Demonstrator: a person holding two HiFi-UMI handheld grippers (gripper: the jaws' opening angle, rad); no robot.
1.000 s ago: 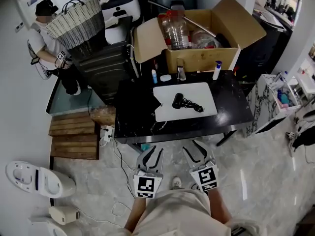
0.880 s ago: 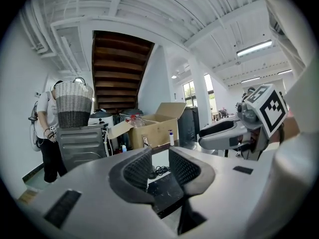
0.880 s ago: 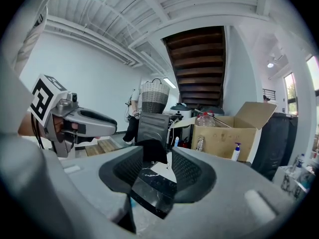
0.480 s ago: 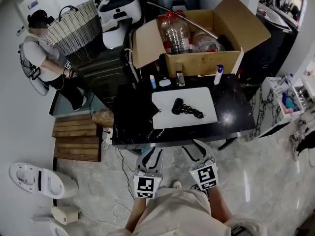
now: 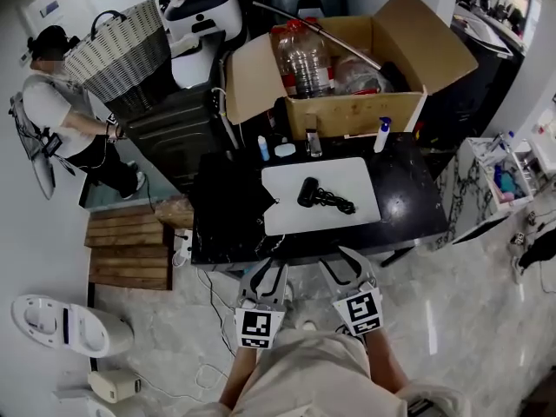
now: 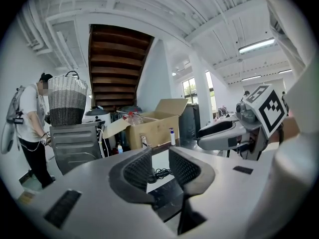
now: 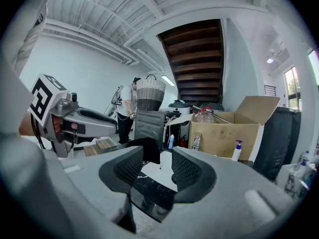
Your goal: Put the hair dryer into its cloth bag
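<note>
A black hair dryer [image 5: 307, 191] with its coiled cord lies on a white mat [image 5: 352, 174] on the black table [image 5: 408, 198]. The black cloth bag [image 5: 230, 200] lies on the table just left of the mat. Both grippers hang side by side short of the table's near edge, pointing at it. My left gripper [image 5: 268, 266] and right gripper [image 5: 340, 257] have their jaws drawn in, nothing between them. Past the left gripper [image 6: 160, 166] the dryer's cord [image 6: 160, 172] shows; past the right gripper [image 7: 157, 166] I see the bag [image 7: 149, 151].
An open cardboard box [image 5: 356, 68] with plastic bottles stands at the table's back, with small bottles [image 5: 380, 133] before it. A dark cabinet [image 5: 165, 120] with a woven basket [image 5: 117, 46] stands at the left, a person [image 5: 61, 120] beside it. A wooden pallet [image 5: 130, 250] lies on the floor.
I have moved forward with both grippers, so the table now lies closer to them. The person at the left has shifted further left. Both jaws stand as before.
</note>
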